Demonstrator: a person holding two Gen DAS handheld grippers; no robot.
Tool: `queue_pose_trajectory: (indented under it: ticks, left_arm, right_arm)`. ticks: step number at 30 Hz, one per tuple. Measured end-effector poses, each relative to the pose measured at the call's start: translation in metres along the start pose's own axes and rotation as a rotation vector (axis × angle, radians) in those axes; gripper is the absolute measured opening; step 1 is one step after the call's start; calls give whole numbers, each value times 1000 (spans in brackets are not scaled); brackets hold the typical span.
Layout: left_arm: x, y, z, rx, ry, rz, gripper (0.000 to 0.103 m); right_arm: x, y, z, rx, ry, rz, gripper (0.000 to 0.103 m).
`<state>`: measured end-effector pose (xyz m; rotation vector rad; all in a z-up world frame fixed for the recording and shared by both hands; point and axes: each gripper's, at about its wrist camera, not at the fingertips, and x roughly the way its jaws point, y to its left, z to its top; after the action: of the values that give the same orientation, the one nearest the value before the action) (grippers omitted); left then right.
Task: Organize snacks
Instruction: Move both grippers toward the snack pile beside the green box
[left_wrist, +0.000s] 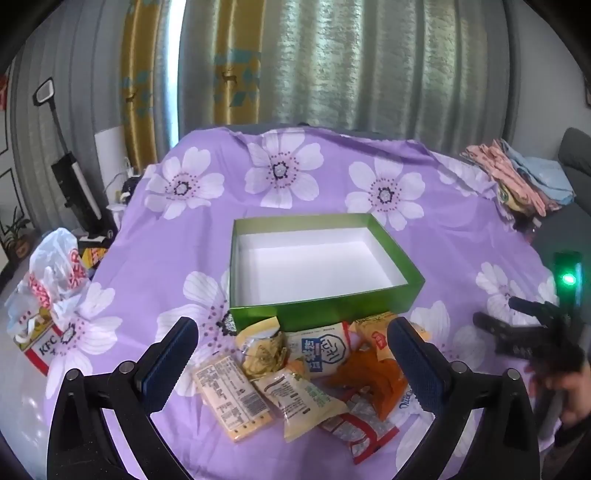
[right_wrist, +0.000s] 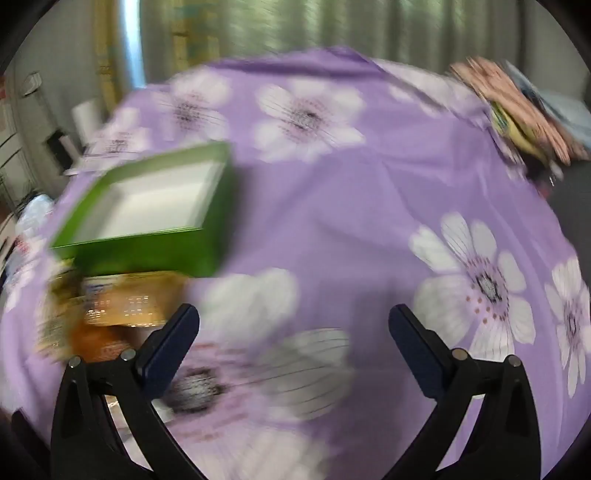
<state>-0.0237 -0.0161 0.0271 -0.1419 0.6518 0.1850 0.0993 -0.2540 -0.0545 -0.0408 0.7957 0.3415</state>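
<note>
A green box (left_wrist: 388, 236) with a white empty inside sits on the purple flowered cloth. A pile of snack packets (left_wrist: 295, 373) lies just in front of it: an orange packet (left_wrist: 373, 373), a white and blue packet (left_wrist: 325, 350), a pale yellow one (left_wrist: 229, 395). My left gripper (left_wrist: 291, 325) is open and empty, hovering over the pile. My right gripper (right_wrist: 293, 314) is open and empty over bare cloth, right of the box (right_wrist: 147, 247) and the blurred snacks (right_wrist: 110, 310). It also shows in the left wrist view (left_wrist: 517, 325).
A KFC bag and plastic bag (left_wrist: 48, 295) sit at the cloth's left edge. Folded clothes (left_wrist: 517, 177) lie at the far right. Curtains hang behind. The cloth (right_wrist: 369, 206) covers the whole work surface. The right wrist view is motion-blurred.
</note>
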Motion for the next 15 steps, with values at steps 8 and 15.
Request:
queue_pose_trajectory:
  ticks: [8,15]
  left_arm:
    - [-21,5,-7,-18,-10,1,102]
    - [-38,6,-8,-11,-27,-4,102]
  right_arm:
    - [-60,65,-10,-122,-65,164,103]
    - [-92,93,-17,-169,-92,220,103]
